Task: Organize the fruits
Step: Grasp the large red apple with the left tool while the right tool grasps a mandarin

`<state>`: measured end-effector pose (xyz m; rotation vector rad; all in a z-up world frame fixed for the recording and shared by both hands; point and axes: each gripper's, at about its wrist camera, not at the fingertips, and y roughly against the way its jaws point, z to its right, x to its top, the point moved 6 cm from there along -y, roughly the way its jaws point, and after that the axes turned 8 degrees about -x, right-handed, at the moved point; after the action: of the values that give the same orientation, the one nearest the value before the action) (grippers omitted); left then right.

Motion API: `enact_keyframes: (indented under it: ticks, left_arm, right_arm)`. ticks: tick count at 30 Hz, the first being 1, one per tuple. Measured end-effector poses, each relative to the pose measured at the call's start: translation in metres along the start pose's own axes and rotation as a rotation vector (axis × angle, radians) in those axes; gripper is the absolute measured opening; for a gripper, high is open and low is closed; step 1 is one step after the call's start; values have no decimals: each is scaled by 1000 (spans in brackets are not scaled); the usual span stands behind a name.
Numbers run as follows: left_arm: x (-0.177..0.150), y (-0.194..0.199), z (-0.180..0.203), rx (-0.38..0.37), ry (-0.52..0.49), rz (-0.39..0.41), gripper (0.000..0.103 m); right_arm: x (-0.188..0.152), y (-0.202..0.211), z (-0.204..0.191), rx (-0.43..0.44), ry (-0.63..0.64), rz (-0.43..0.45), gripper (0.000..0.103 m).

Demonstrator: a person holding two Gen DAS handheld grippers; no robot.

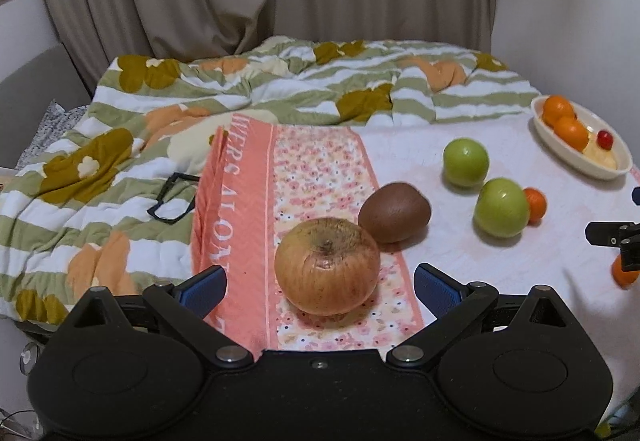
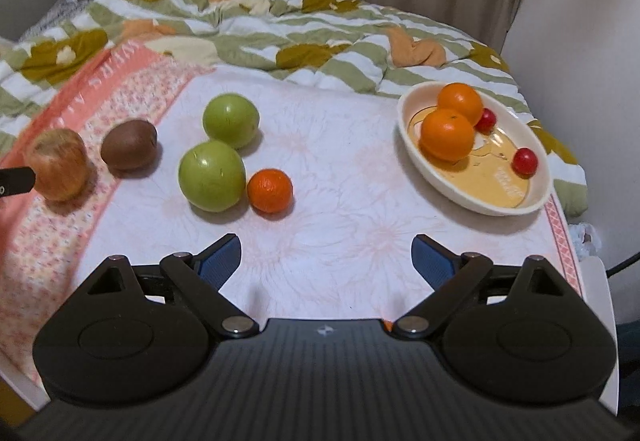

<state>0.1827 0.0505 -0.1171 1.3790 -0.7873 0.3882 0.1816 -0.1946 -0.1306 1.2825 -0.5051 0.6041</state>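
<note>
Fruits lie scattered over our floral cloth (image 2: 340,177): a russet apple (image 1: 327,265) and a kiwi (image 1: 394,211) on its pink left border, two green apples (image 2: 212,175) and a loose mandarin (image 2: 269,190) near the middle. At the far right edge, the oval dish (image 2: 440,185) holds two mandarins (image 2: 447,135) and two cherry tomatoes (image 2: 525,161). Our left gripper (image 1: 320,283) is spread wide around the russet apple without touching it; our right gripper (image 2: 326,255) gapes over bare cloth, holding nothing.

I noted soft, even indoor light; glare spots sat on the glossy round green apple (image 2: 212,175). Fisheye edges curved; slight blur throughout.
</note>
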Motion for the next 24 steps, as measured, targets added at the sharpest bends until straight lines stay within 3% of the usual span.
enact_keyframes:
  ticks: [9, 16, 20, 24]
  left_arm:
    - [2, -40, 0, -15, -7, -52, 101]
    - [-1, -54, -7, -5, 47, -102, 93]
    - [-3, -58, -8, -17, 59, -124, 79]
    - [-5, -57, -8, -14, 83, -121, 78]
  right_arm:
    - [12, -39, -11, 29, 63, -21, 103]
    - [16, -55, -18, 68, 114, -44, 100]
    - [19, -62, -23, 87, 166, -48, 91]
    - [22, -68, -27, 111, 225, -53, 83]
